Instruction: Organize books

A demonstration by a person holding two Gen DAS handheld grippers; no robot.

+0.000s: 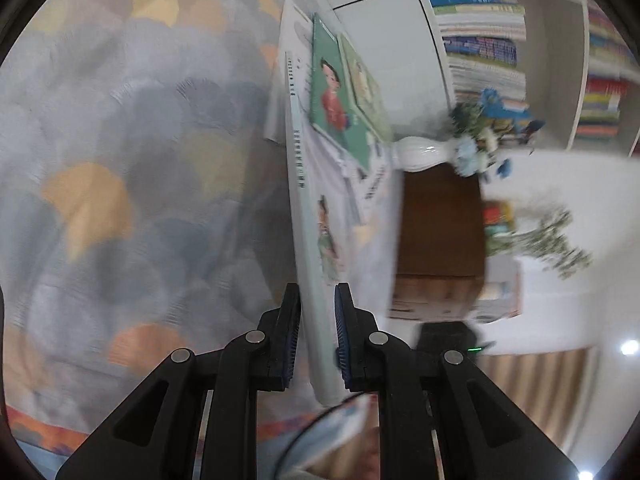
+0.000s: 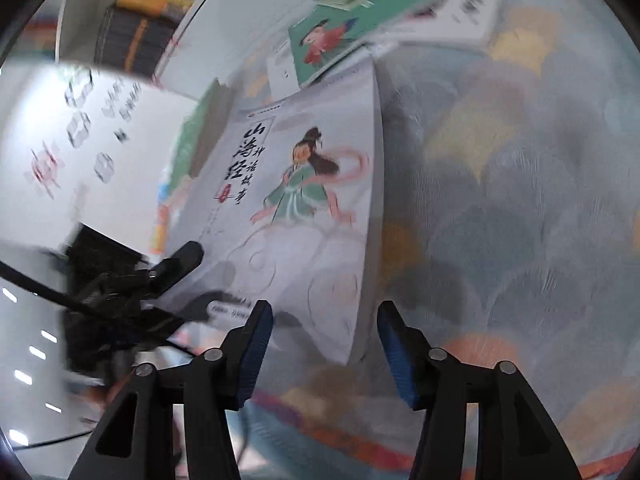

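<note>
Pinching pale book [image 1: 316, 312] edge, left gripper [image 1: 318, 336] jaws shut; right gripper [image 2: 324, 344] jaws apart, empty.

A rug [image 1: 120, 160] of grey, blue and orange scallops covered the near floor. Beyond it ran pale floor tiles [image 1: 392, 48] to a far white bookshelf [image 1: 552, 60]; a white vase [image 1: 420, 154] stood on a brown cabinet [image 1: 440, 224].
</note>
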